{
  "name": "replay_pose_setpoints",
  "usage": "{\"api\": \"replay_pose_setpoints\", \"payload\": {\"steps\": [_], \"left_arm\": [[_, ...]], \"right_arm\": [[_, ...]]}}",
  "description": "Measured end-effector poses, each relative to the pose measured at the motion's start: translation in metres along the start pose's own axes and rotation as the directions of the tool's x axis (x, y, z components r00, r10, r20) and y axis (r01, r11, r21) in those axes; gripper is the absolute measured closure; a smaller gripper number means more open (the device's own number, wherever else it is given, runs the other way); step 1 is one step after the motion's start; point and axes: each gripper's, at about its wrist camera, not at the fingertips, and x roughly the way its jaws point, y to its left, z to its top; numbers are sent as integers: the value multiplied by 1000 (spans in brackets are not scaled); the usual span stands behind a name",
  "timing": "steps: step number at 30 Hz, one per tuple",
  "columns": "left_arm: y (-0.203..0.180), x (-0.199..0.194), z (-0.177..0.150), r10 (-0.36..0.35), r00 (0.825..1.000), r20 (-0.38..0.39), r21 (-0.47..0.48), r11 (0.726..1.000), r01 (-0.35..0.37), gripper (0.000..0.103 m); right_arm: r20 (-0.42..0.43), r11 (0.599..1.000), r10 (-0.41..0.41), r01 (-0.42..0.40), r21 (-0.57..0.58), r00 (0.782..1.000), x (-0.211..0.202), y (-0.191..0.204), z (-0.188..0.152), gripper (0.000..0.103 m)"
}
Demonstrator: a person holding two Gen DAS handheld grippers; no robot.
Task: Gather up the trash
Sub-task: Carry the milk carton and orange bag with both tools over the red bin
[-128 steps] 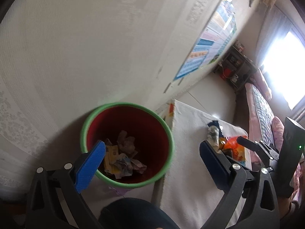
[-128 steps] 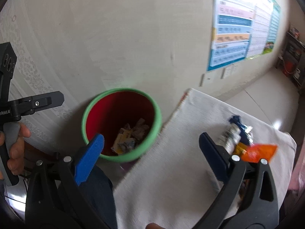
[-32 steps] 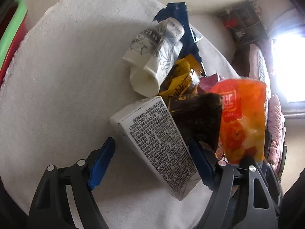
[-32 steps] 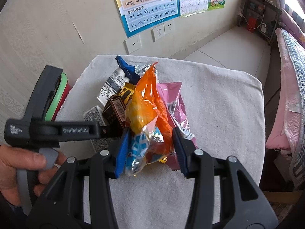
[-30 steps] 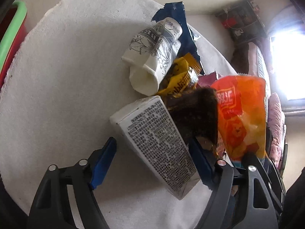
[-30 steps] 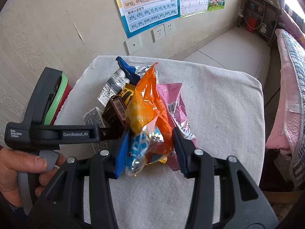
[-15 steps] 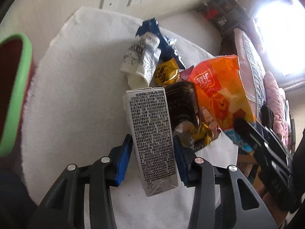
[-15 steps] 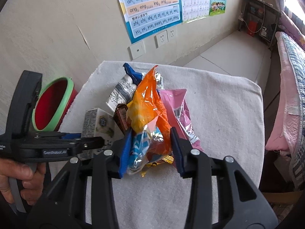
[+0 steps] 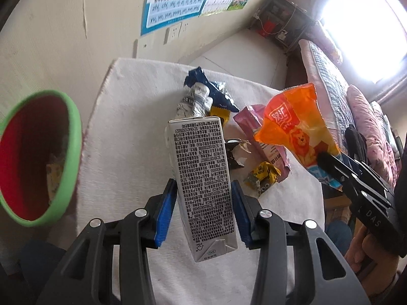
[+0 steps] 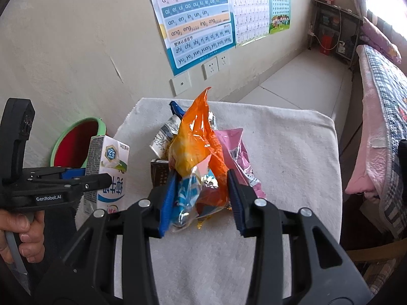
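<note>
- The left gripper (image 9: 203, 208) is clamping a milk carton (image 9: 201, 175) between its blue pads (image 9: 166, 211); the jaws have just been closing, and the carton is now sitting squeezed between them, clear of the cloth.
- The right gripper (image 10: 201, 198) is pinching an orange snack bag (image 10: 198, 152) by its lower end, its jaws having just been closing on it too, so the bag is standing up loosely above the pads.
- The carton is being held low on its body, with most of its length sticking out past the pads; carrying it level and without swinging seems wise, since a long overhang could twist in the grip.
- The snack bag is thin and slippery-looking, so I judge that a steady squeeze needs keeping until the bag is hanging right over the bin.
- Just beyond the grippers, more trash is lying on the white cloth (image 9: 127, 117): a pink wrapper (image 10: 234, 150), a dark blue wrapper (image 9: 203, 84), a crumpled paper cup (image 9: 193, 101) and a small yellow wrapper (image 9: 262, 178). Lifting straight up first should be keeping the bag from dragging these along.
- The bin (image 9: 71, 152), red inside with a green rim, is standing beside the cloth's left edge, against the wall, and is already holding some scraps.
- The left gripper is nearer the bin, so releasing the carton first seems best, leaving room for the right gripper to follow without the two tools bumping.
- Opening each one only when its load is well inside the rim should be stopping light pieces from landing on the floor.
</note>
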Motion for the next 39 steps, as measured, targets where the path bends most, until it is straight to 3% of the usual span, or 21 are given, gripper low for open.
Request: {"api": "replay_pose_setpoints", "payload": {"steps": [24,39], "left_arm": [[51,-83,-7,43,986,164,0,999,-44,62],[125,-130,-9,111,967,228,-88,992,-93,62]], "right_arm": [[59,998,18,-14,-55,998,-16,59,19,65],[57,980,108,-97,-174,992,2,141,47,65]]}}
